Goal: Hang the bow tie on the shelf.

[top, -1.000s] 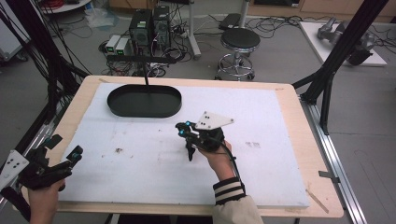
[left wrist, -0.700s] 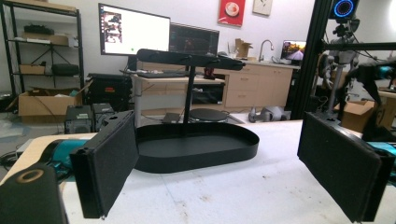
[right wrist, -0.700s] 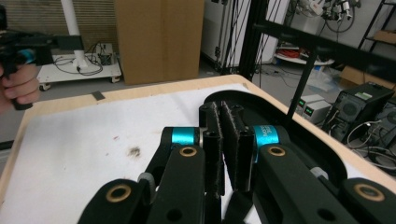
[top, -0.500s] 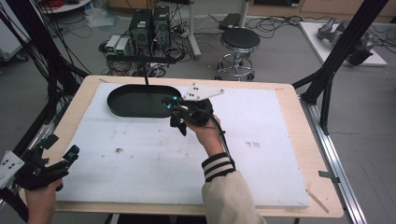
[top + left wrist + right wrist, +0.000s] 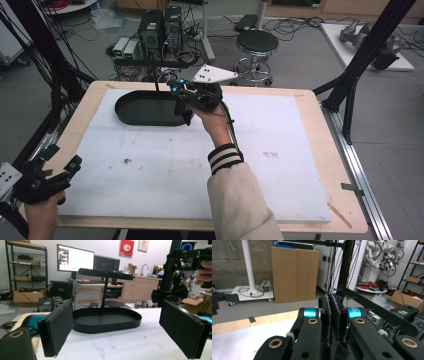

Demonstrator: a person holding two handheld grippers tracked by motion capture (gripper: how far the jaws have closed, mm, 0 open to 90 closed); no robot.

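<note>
Black oval metal tray (image 5: 142,108) now sits under our right tool (image 5: 186,100), newly arrived, jaws pressed together and empty; our left tool (image 5: 55,167) waits, spread, at the worktop (image 5: 300,150) edge.

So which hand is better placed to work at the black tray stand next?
Right, probably. The right gripper hangs over the black tray's near-right end with jaws shut, beside its post. The left gripper sits open at the table's near-left corner, far from the tray.

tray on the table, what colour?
Black, matte, including its upright post and top bar. The oval tray shows best in the left gripper view.
</note>
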